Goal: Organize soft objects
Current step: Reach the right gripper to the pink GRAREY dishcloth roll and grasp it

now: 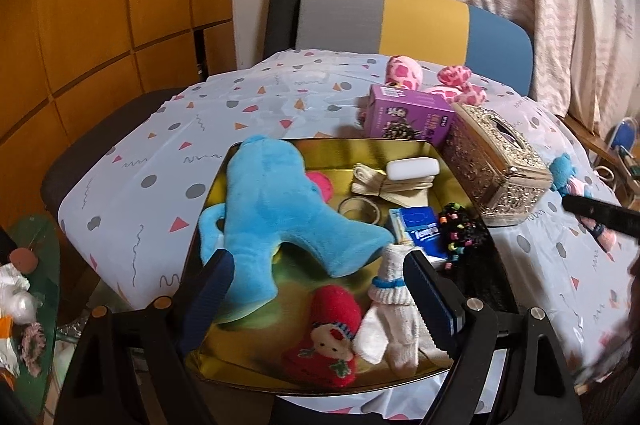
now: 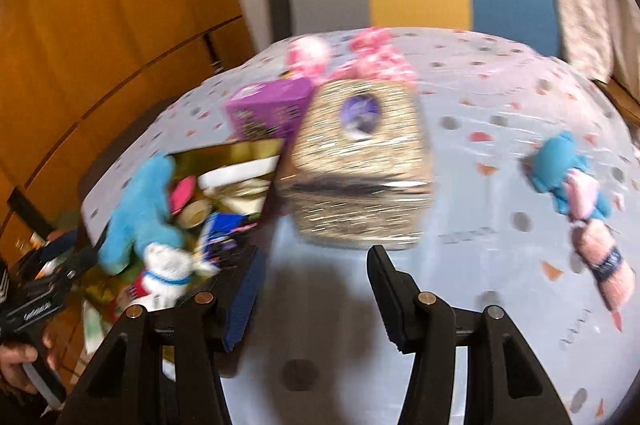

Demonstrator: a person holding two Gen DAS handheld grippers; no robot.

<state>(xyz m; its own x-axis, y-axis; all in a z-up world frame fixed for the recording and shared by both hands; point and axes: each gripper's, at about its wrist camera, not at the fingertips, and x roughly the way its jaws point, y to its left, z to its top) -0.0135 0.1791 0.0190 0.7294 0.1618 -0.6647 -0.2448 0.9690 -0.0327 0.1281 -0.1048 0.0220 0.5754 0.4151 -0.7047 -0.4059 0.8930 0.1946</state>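
Note:
A gold tin tray (image 1: 248,369) holds a big blue plush (image 1: 272,213), a red Santa sock (image 1: 332,337) and a white sock (image 1: 394,321). My left gripper (image 1: 320,273) is open just above the tray's near part, with the blue plush and white sock between its fingers, gripping nothing. My right gripper (image 2: 316,265) is open and empty over the tablecloth, in front of the gold tissue box (image 2: 360,169). A blue and pink plush doll (image 2: 580,209) lies on the cloth at right. A pink spotted plush (image 1: 436,81) lies at the far side. The right view is blurred.
The tray also holds a white case (image 1: 412,169), cream ribbon, a tape roll, a blue tissue pack (image 1: 420,229) and black beaded bands. A purple box (image 1: 408,117) stands behind the tray. A striped chair (image 1: 420,21) is beyond the table. A side table with clutter (image 1: 24,297) is at left.

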